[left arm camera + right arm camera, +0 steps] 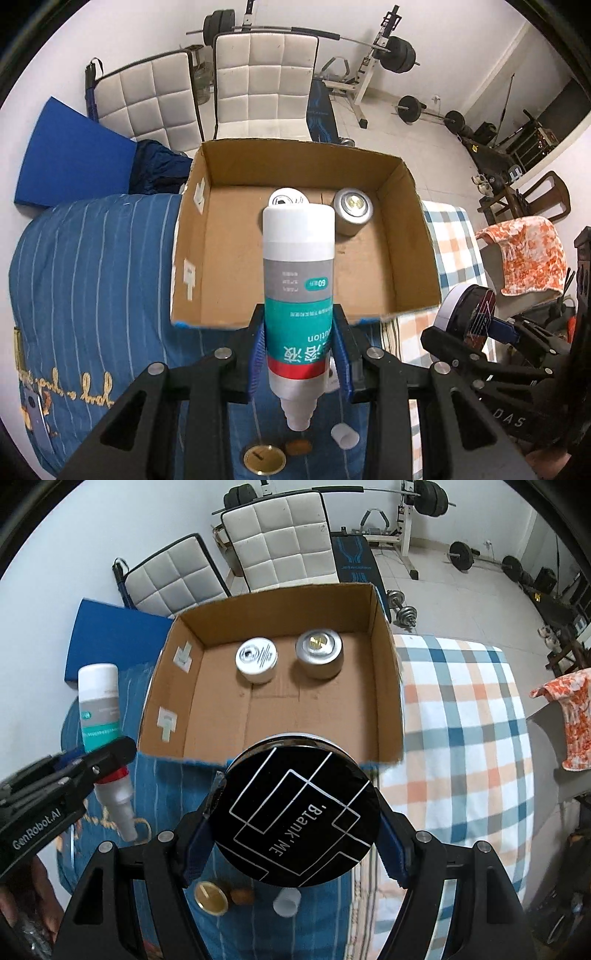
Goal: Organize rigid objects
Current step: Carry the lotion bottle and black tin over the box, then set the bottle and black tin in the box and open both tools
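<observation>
Bedside cardboard box (384,686) holds two jars; hand-held grippers grip bottle (299,280) and black tin (295,812).

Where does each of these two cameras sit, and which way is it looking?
Left wrist: rides on the left tongs, looking steeply down along them at the bottle they hold and the box beyond; the right tongs show at the right edge.
Right wrist: rides on the right tongs, looking down at the black tin they hold; the left tongs show at left.
Both share: the box, two tins inside, both held things.
</observation>
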A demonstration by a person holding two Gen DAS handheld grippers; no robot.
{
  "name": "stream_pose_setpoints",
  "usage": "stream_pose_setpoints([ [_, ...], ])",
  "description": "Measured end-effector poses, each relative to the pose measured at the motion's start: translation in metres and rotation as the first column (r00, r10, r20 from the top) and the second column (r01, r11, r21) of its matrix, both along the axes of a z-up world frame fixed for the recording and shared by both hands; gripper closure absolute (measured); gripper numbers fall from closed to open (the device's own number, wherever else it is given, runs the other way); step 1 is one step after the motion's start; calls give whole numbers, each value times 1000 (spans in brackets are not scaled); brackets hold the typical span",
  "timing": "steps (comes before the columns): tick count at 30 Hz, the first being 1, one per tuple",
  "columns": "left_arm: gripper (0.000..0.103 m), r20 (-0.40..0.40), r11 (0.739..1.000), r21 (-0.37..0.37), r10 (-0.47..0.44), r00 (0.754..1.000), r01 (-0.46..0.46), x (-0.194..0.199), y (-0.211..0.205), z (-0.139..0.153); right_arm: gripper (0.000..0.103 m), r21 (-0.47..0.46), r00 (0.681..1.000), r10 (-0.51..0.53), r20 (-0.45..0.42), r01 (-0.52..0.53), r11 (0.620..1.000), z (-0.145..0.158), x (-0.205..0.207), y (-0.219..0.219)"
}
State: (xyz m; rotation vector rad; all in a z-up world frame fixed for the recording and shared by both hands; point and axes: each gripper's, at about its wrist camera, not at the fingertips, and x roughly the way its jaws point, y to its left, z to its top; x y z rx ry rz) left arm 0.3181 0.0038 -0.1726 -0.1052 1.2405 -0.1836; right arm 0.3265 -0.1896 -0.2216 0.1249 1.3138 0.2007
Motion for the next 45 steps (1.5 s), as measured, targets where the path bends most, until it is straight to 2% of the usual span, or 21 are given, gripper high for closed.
stream_pose_setpoints([
  [4,74,-41,1000,-17,8,999,-8,34,2,-16,26,22,1000,-17,-12,17,1000,-9,37,-2],
  [9,74,-159,998,-53,14,987,-23,83,7,-58,26,29,998,-19,-64,21,999,-37,86,4],
  [13,74,-287,997,-65,24,958,-45,113,11,-111,26,13,992,1,-126,0,1000,-73,117,19],
  [17,74,-371,996,-66,29,928,-57,128,16,-156,26,-20,981,23,-194,-27,999,-113,133,34],
  [23,74,-435,999,-30,23,900,-40,131,20,-197,26,-64,959,22,-281,-41,997,-170,145,46],
  [27,73,-454,999,-22,20,891,-33,125,20,-212,26,-83,943,24,-333,-54,995,-195,150,51],
  [30,73,-446,999,-15,22,895,-32,123,19,-213,26,-104,928,20,-371,-62,993,-210,154,55],
  [37,72,-455,999,47,18,890,4,119,15,-208,25,-142,914,12,-406,-76,987,-222,160,62],
  [42,71,-442,997,81,50,896,-15,127,15,-191,25,-161,904,14,-427,-91,983,-227,157,72],
  [45,64,-425,997,78,58,903,-27,132,24,-177,16,-157,911,16,-412,-88,984,-221,158,75],
])
